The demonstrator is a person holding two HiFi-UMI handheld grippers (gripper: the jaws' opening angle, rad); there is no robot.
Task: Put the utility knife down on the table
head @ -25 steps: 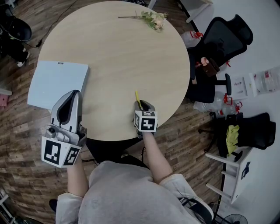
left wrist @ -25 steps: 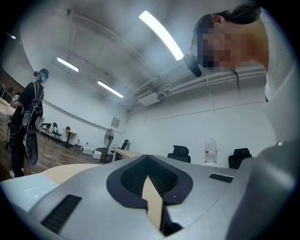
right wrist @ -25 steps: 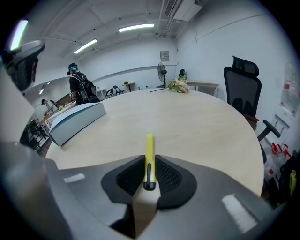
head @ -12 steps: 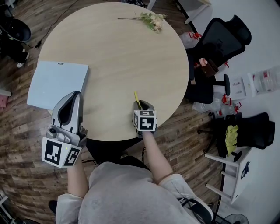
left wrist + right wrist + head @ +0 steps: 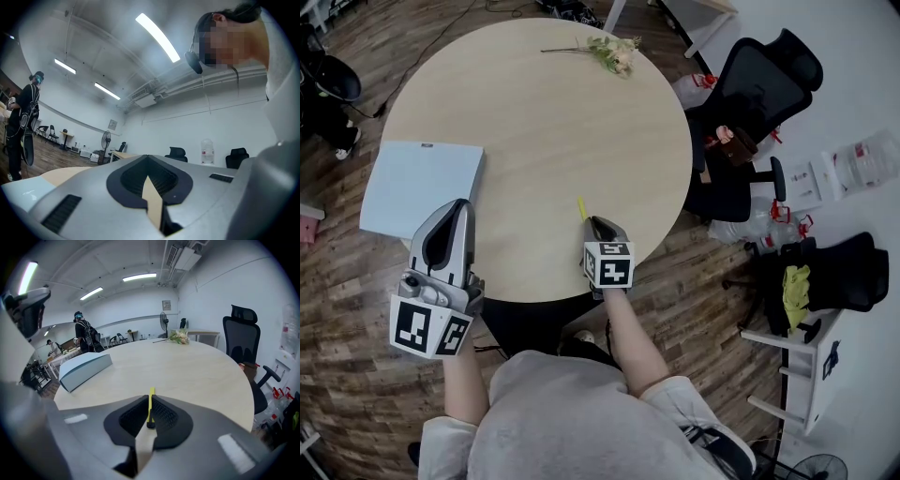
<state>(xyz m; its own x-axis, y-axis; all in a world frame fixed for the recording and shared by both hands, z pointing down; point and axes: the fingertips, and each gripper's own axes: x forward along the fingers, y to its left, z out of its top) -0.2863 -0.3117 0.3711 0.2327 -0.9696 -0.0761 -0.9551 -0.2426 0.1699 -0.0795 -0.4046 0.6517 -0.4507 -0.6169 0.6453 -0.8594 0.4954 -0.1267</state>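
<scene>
almost nothing is changing over the last second: the right gripper (image 5: pixel 594 225) is still hovering over the near edge of the table (image 5: pixel 534 122), drifting only a touch, and the head camera is tilting a bit, so the flower stem (image 5: pixel 614 54) and the pale blue box (image 5: pixel 422 183) are sliding slightly in frame. the right claw is still pinching narrow on the utility knife (image 5: pixel 581 208), with the yellow end poking out forward over the wood. so the knife is not yet lying on the table, and lowering and releasing are probably still ahead. the left gripper (image 5: pixel 460 204) is hanging off the table's near left edge, jaws pressed together with nothing in them, its camera pointing up at the ceiling lights. in the right gripper view the knife (image 5: pixel 151 401) is showing edge-on as a thin yellow strip between the pads. most of its body is hiding inside the jaws, so whether a blade is out is not showing. whether it is touching the table is hard to judge too.
</scene>
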